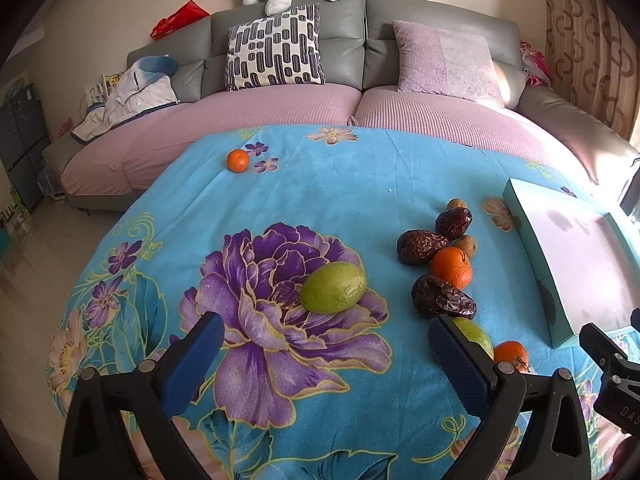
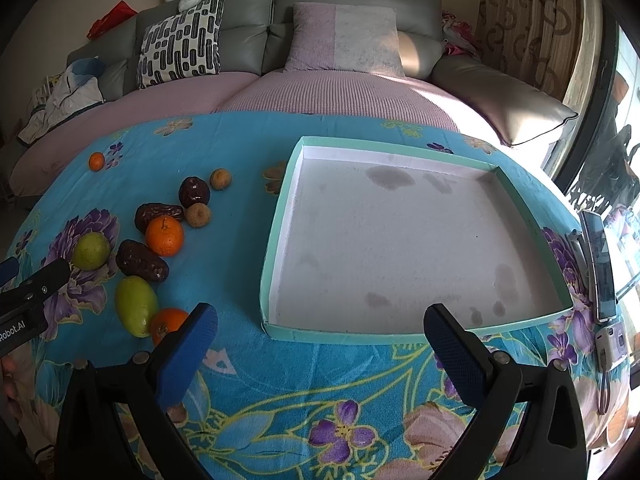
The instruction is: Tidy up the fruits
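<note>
both tongs are released and hold nothing: the left gripper (image 1: 326, 354) hovers near a green fruit (image 1: 333, 287), the right gripper (image 2: 320, 338) near the tray (image 2: 280, 216). the fruits lie left of the tray on the blue cloth (image 2: 240, 152).

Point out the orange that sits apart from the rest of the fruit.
The small orange at the cloth's far edge near the sofa; the other two oranges lie among the dates beside the tray.

Left gripper (image 1: 326, 350) partly hides a green fruit (image 1: 476, 336) and orange (image 1: 512, 354).
</note>
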